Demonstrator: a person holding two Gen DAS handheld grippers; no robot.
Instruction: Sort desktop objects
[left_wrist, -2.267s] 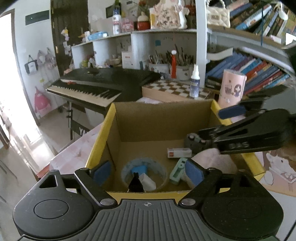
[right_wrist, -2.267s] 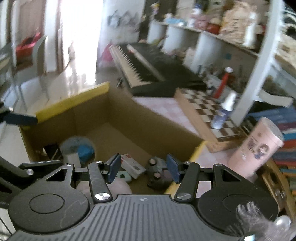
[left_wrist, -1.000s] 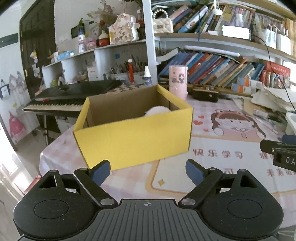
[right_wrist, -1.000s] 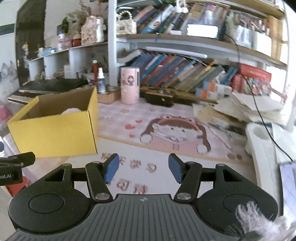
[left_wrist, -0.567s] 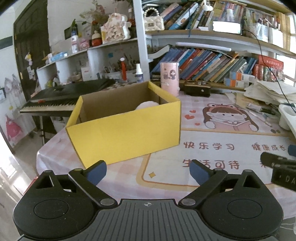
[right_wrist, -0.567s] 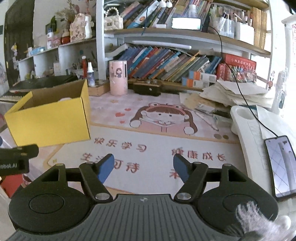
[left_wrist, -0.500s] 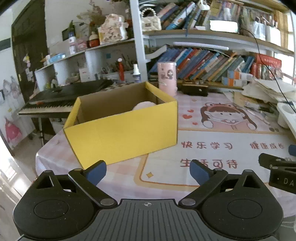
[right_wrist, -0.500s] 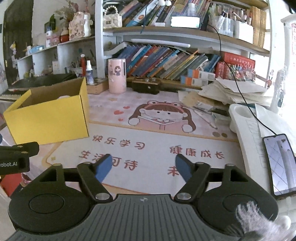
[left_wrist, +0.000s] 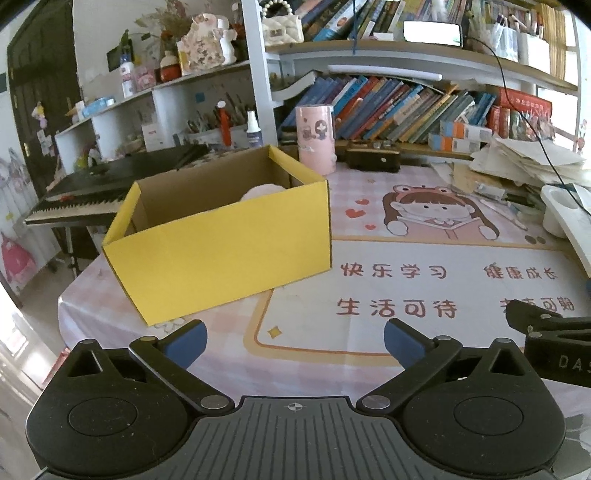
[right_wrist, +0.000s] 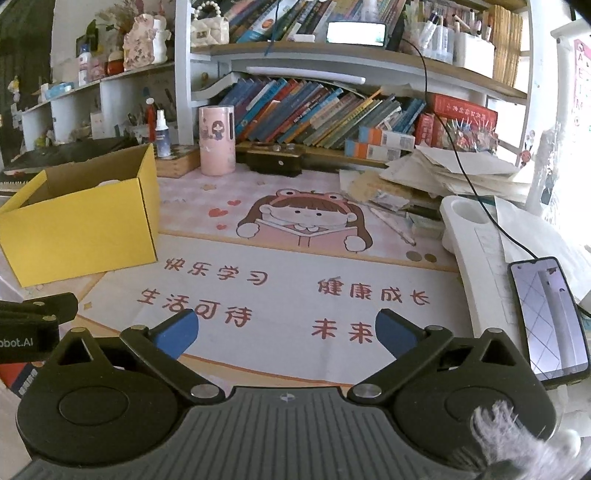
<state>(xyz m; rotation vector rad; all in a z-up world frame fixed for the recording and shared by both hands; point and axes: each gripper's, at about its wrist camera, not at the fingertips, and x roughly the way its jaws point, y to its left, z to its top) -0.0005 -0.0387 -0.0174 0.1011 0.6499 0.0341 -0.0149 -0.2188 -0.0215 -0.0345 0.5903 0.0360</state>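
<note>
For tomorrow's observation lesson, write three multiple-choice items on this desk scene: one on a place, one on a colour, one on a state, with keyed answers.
1. Where does the pink cylinder stand?
A. inside the box
B. behind the box, before the books
C. on the phone

2. What colour is the box outside?
A. yellow
B. green
C. white

3. How are both grippers?
A. shut on a pen
B. shut, empty
C. open, empty

Answers: 1 B, the pink cylinder stands beyond the box. 2 A, its outer walls are yellow. 3 C, the left gripper and right gripper have just been opening, nothing between the pads.

desk mat (right_wrist: 295, 288): 快乐学习, 健康成长, 生活可待 | left gripper (right_wrist: 22, 341): "bot.AI"
</note>
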